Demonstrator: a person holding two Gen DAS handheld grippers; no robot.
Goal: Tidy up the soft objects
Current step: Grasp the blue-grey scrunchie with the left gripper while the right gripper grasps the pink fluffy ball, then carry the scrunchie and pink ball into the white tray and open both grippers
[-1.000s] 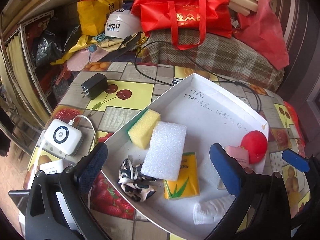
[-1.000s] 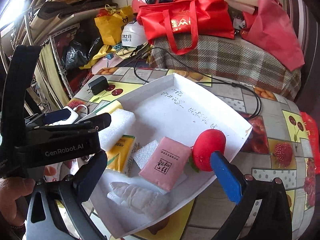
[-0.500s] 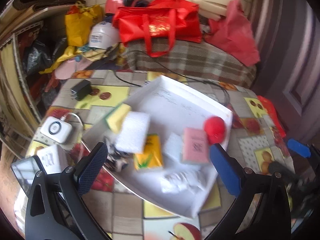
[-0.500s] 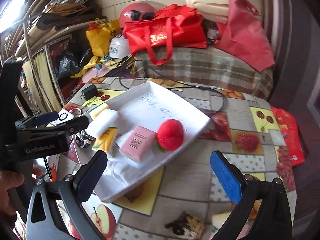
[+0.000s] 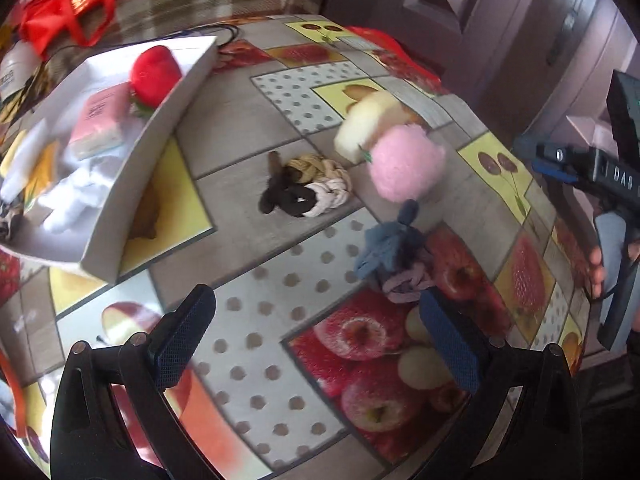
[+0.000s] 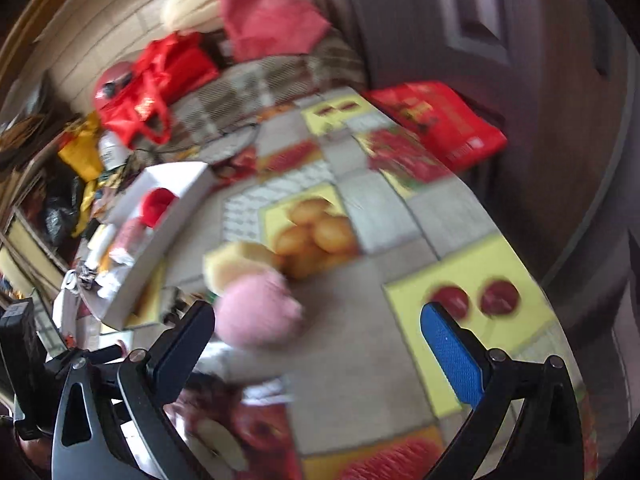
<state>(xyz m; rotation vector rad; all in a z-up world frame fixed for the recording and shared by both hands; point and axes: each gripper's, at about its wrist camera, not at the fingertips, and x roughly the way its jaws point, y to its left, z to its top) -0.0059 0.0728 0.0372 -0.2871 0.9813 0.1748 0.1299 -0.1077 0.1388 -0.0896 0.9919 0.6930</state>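
My left gripper [image 5: 314, 320] is open and empty above the fruit-print tablecloth. Just ahead of it lie a blue-grey cloth bundle [image 5: 390, 248] with a purple scrunchie [image 5: 404, 288], a braided black-and-beige hair tie [image 5: 308, 188], a pink fluffy ball [image 5: 406, 168] and a yellow sponge [image 5: 368, 120]. The white tray [image 5: 160, 120] at the left holds a red plush ball [image 5: 154, 74], a pink packet [image 5: 100, 120] and a white cloth [image 5: 72, 196]. My right gripper [image 6: 320, 328] is open and empty; the blurred pink ball [image 6: 260, 312] sits by its left finger.
A hand holds the right gripper's handle [image 5: 612, 200] at the table's right edge. A red packet [image 6: 440, 120] lies at the far table edge near a door. Red bags [image 6: 156, 80] and clutter pile up behind the tray [image 6: 160, 240].
Both grippers have swung right, away from the tray, to the table's right side where loose soft items lie. Both stay open and empty. The right wrist view is now motion-blurred.
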